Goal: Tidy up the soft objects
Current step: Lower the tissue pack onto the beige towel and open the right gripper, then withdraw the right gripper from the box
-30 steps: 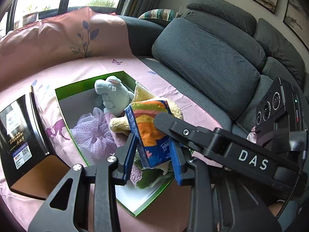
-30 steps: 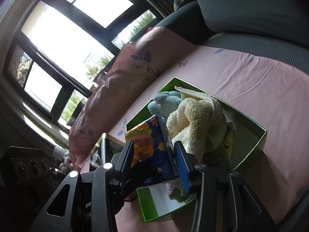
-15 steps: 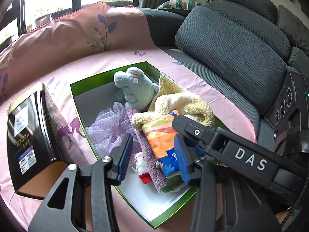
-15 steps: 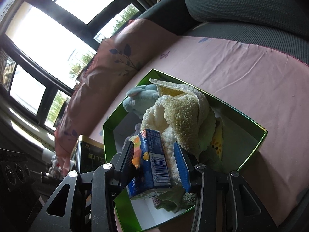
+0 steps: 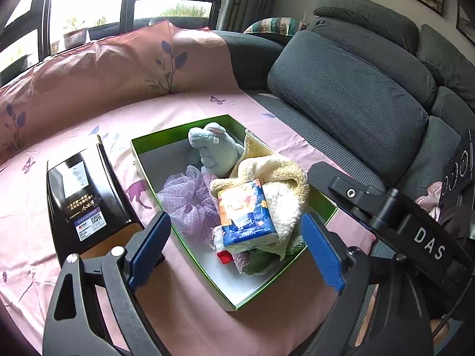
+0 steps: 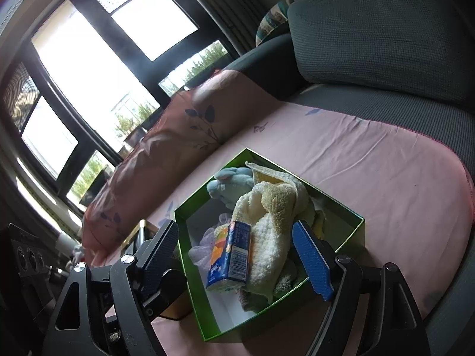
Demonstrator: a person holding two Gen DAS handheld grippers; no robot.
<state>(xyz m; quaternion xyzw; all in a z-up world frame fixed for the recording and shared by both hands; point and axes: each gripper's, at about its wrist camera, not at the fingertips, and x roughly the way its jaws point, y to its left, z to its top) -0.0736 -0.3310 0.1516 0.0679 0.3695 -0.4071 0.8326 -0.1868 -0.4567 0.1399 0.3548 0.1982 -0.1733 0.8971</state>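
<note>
Tissue pack (image 5: 246, 215) lying loose in green box (image 5: 178, 132) on pink sheet (image 5: 74, 136).

Both jaws just spread wide, left gripper (image 5: 236, 247) and right gripper (image 6: 242, 258) gripping nothing; pack resting on cream towel (image 5: 279, 175) (purple mesh pouf (image 5: 187, 198) and grey plush (image 5: 215, 148) alongside), black carton (image 5: 81, 197) beside box.

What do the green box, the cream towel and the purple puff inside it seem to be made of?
Green box: probably cardboard with a glossy green finish; its walls are thin and stiff, with a pale lining.
Cream towel: plush, fleecy fabric, judging by its fuzzy pile and soft folds.
Purple puff: likely gathered synthetic mesh; a fine net pattern shows in its ruffles.
</note>
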